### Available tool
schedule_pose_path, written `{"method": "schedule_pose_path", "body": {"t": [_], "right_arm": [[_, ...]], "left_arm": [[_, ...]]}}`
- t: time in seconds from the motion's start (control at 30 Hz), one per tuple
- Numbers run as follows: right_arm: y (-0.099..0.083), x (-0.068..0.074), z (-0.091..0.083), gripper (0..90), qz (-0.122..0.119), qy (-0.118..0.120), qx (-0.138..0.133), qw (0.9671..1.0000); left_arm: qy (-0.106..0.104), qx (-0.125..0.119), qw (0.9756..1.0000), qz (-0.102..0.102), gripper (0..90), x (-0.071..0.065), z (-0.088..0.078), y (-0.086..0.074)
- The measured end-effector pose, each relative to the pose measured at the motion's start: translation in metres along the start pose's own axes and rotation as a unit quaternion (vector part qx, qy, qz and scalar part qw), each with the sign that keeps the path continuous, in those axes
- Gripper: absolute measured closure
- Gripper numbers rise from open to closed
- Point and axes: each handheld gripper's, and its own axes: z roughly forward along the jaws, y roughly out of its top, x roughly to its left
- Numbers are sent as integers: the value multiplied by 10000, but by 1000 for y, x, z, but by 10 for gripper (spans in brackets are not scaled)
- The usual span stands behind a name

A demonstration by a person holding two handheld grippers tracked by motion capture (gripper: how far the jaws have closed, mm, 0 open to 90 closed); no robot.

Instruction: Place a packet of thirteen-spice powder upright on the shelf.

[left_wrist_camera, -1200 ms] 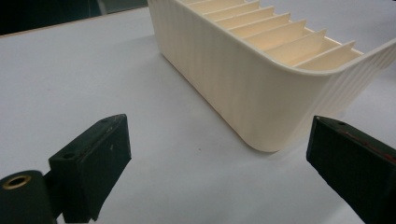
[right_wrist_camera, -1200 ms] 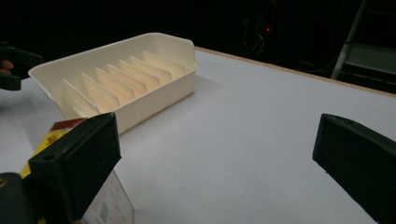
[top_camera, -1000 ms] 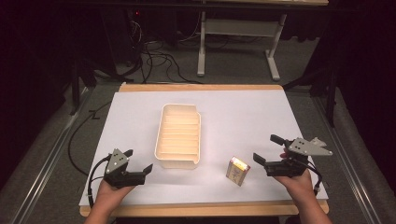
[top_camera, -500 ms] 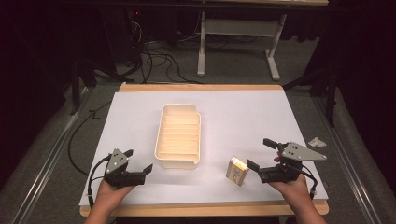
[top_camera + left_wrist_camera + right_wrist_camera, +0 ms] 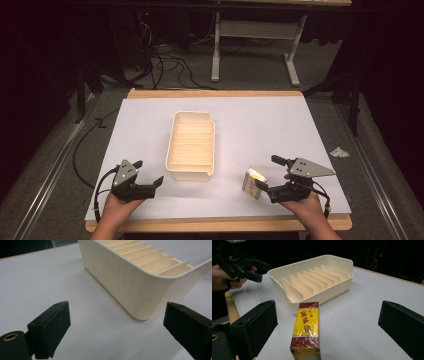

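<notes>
So far, we judge the work to be at its very start: nothing has been picked up and nothing sits in the cream tray point(image 5: 193, 145). Our right claw point(image 5: 273, 174) is spread wide, its 2 jaws standing apart on either side of the small box point(image 5: 254, 182), with clear counter showing between each jaw and the box in the right gripper view. The box point(image 5: 306, 328), wrapped in clear film with a yellow label and dark red ends, lies flat on the white counter point(image 5: 260, 125), just beside the tray's near right corner and not touching it as far as we can tell.

Our left claw point(image 5: 150, 175) is open too and holds nothing. In the left gripper view it faces the tray's near rounded corner point(image 5: 140, 290), close to it but apart from it.

The tray's dividers point(image 5: 312, 281) make a row of narrow slots, and every slot we can see is bare.

What is left, as we read it, is nearly everything:
1. Close the right claw on the box.
2. Lift it off the counter.
3. Carry it across to the tray and settle it into 1 of the slots, perhaps with the left claw steadying the tray wall.
</notes>
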Motion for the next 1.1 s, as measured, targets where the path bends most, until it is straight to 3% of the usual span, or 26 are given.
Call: {"method": "schedule_pose_path", "body": {"t": [0.5, 0.67, 0.93, 1.1], "right_arm": [[-14, 4, 13, 75, -32, 126, 313, 9994], [-20, 5, 16, 155, -58, 131, 448, 9989], [-26, 8, 24, 186, -51, 219, 766, 9968], [-26, 12, 23, 300, -96, 159, 789, 9967]], "left_arm": [[-9, 20, 10000, 5, 79, 0, -1, 0], [-19, 32, 10000, -21, 79, 0, 0, 0], [-23, 65, 10000, 3, 79, 0, 0, -1], [-12, 59, 10000, -19, 79, 0, -1, -1]]}}
